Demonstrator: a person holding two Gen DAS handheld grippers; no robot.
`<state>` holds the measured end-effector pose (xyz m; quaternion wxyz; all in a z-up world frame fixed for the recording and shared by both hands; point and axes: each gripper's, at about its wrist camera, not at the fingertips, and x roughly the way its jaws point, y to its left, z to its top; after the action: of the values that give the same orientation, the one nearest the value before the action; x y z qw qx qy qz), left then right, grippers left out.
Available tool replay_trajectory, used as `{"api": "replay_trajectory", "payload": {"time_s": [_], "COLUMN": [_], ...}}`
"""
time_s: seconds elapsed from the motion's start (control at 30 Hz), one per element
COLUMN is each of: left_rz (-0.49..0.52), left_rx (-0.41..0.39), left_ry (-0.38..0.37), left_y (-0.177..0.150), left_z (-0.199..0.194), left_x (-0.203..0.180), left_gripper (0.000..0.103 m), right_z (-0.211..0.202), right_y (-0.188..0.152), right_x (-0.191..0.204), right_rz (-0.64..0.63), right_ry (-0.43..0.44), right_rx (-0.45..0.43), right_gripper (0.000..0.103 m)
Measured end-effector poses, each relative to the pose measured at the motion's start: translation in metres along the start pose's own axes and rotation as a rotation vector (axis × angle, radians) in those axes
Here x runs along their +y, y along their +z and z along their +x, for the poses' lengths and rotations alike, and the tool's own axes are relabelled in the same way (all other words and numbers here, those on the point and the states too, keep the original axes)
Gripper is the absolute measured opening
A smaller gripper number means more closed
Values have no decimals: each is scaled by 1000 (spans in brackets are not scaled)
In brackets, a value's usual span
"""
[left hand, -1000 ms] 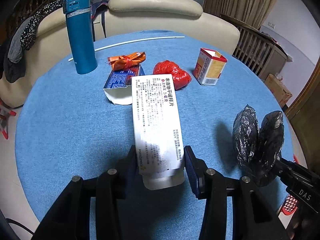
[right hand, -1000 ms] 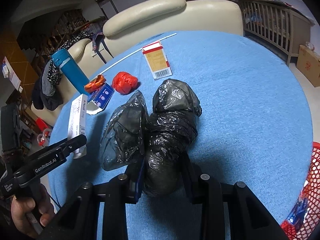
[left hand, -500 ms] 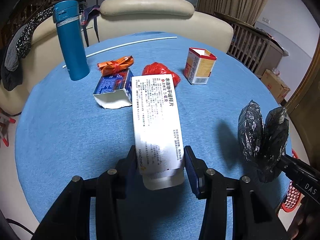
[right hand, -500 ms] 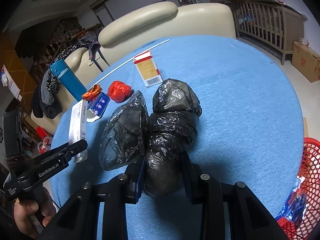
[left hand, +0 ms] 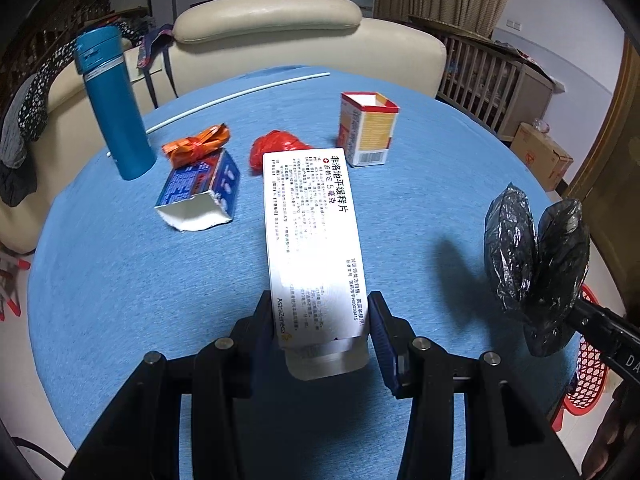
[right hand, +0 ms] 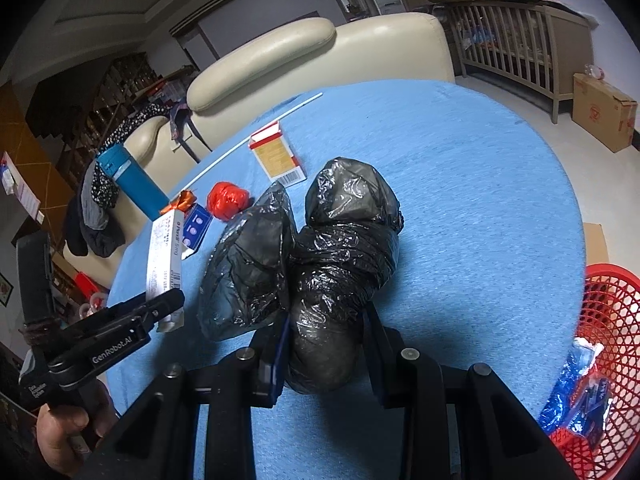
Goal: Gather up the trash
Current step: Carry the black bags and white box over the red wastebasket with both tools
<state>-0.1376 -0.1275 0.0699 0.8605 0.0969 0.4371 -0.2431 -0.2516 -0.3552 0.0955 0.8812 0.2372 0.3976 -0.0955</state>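
- The left tongs (left hand: 322, 332) pinch the near end of a long white medicine box (left hand: 310, 236) printed with black text; the box sticks out forward from them, held above the blue table (left hand: 120, 280).
- The right tongs (right hand: 324, 350) are clamped on a knotted black plastic bag bundle (right hand: 332, 280), which bulges in two lobes ahead of the fingers and hangs clear of the table.
- In the left wrist view that same bundle shows at the right edge, well apart from the white box.
- Beside the table, low at the right of the right wrist view, stands a red mesh basket (right hand: 612, 312) with a blue-and-silver wrapper (right hand: 576, 392) already inside.
- A hand (right hand: 68, 432) grips the handle of the left tongs at the bottom left of the right wrist view.
- Farther out on the table lies a torn blue carton (left hand: 200, 188), its open white end facing the camera.
- Just behind it, touching it, is a crumpled orange wrapper (left hand: 196, 146).
- To the right of that sits a red crumpled bag (left hand: 276, 150), partly hidden by the white box.
- Beyond it stands a red-and-yellow carton (left hand: 366, 130), upright and open at the top.
- A tall blue flask (left hand: 114, 104) stands upright toward the left rim.
- A thin white rod (left hand: 240, 96) lies across the far side of the table.
- Behind the table is a cream sofa (left hand: 280, 36).
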Motion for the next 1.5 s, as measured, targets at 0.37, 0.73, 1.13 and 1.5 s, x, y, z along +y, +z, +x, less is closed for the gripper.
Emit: {"api": "replay_trajectory", "payload": {"time_s": [0.37, 0.73, 1.13, 1.5], "left_rz": [74, 149, 255, 391], "left_rx": [0, 4, -18, -31], "left_ry": [-40, -121, -202, -295], "left_y": [9, 13, 9, 5], "left_z": [3, 7, -5, -19], "left_x": [-37, -80, -130, -195], "left_gripper": [47, 47, 47, 47], "right_z": [-10, -37, -100, -139], "right_y": [-1, -12, -42, -80], "right_x": [-11, -44, -109, -170], "right_rz": [57, 136, 268, 388], "right_ry": [-31, -130, -274, -401], "right_rx": [-39, -80, -150, -150], "right_gripper": [35, 35, 35, 35]}}
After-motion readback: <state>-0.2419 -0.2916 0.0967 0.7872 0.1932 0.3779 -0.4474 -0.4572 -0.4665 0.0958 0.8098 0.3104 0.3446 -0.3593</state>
